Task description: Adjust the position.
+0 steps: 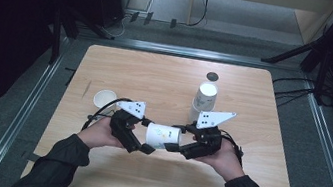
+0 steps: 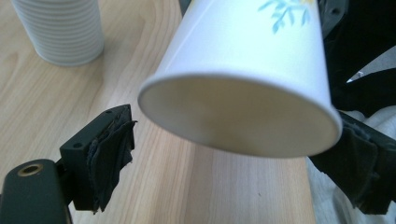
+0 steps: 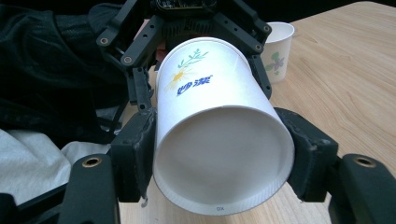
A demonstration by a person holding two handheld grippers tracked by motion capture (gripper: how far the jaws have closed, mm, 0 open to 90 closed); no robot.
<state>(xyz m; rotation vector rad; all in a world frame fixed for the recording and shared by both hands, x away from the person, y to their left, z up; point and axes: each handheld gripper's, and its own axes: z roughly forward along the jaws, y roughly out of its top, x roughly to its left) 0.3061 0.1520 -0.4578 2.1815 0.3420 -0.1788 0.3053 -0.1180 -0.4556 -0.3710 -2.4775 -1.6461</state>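
Paper cup [image 1: 163, 136] held sideways above table [image 1: 241, 186], right gripper [image 3: 219, 154] jaws clamped on its base, left gripper [image 2: 233, 154] jaws spread around its rim

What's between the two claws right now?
A white paper cup lies on its side between the left claw and right claw, seen in the high view.

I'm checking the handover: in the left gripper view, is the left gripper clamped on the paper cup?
No: the left gripper is open, one pad clear of the paper cup.
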